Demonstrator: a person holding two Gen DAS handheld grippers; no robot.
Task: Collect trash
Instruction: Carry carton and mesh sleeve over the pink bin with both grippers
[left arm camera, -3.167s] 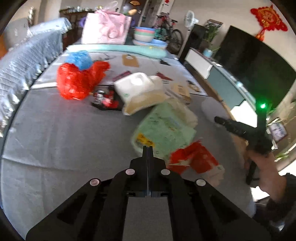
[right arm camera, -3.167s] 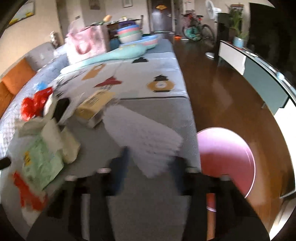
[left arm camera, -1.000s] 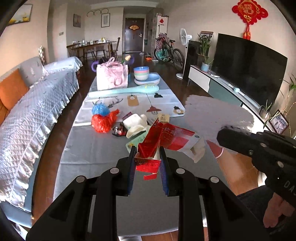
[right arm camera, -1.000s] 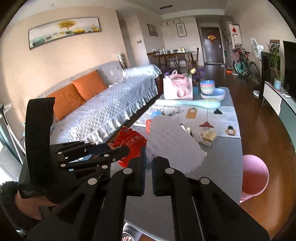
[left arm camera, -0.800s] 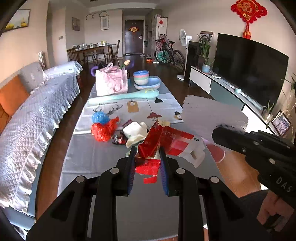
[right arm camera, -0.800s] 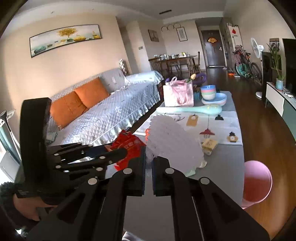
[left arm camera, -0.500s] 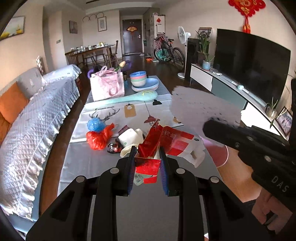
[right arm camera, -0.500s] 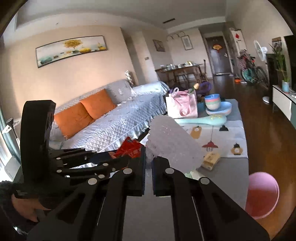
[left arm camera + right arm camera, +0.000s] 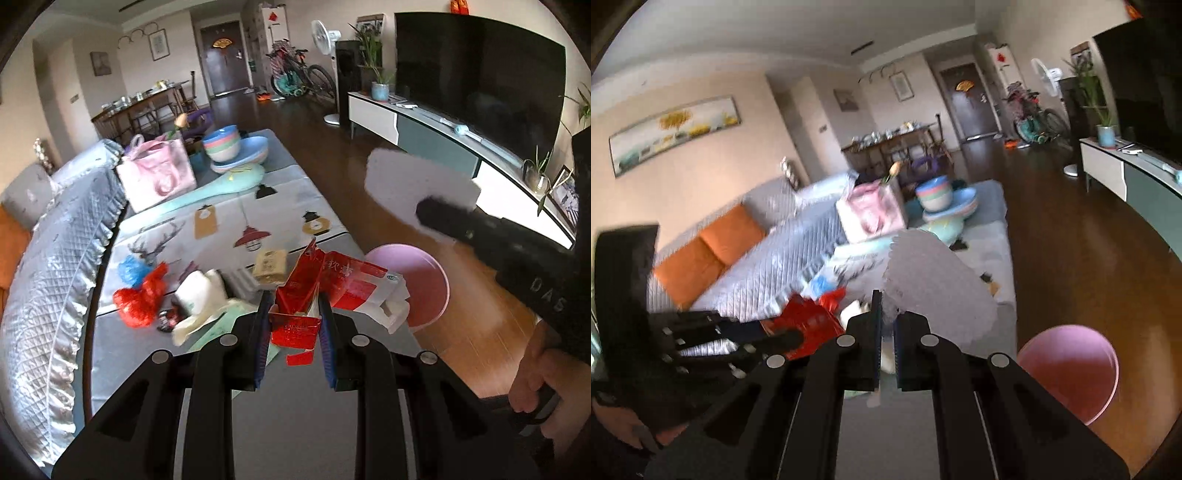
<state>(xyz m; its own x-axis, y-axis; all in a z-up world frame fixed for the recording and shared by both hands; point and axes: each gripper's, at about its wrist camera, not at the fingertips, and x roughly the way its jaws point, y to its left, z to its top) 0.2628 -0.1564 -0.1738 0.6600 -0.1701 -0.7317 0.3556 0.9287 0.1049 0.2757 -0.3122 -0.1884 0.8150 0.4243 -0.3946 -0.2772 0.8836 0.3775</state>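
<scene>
My left gripper (image 9: 293, 314) is shut on a torn red and white carton (image 9: 332, 284) and holds it above the grey table (image 9: 295, 417). My right gripper (image 9: 887, 325) is shut on a white paper napkin (image 9: 934, 288) and holds it up in the air; it also shows in the left wrist view (image 9: 413, 188) at the right. The red carton shows in the right wrist view (image 9: 809, 321) at the lower left. On the table lie a red plastic bag (image 9: 142, 299), a blue bag (image 9: 131, 267), a white crumpled wrapper (image 9: 201, 295) and a small tan box (image 9: 271, 264).
A pink round bin (image 9: 421, 273) stands on the wood floor right of the table. A pink tote bag (image 9: 155, 173) and stacked bowls (image 9: 229, 146) sit at the table's far end. A quilted sofa (image 9: 44, 258) runs along the left. A TV cabinet (image 9: 443, 144) is at the right.
Both grippers have lifted and swung with their loads; the views tilt and the right wrist view blurs. The napkin has moved nearer the pink bin side. The grips are unchanged.
</scene>
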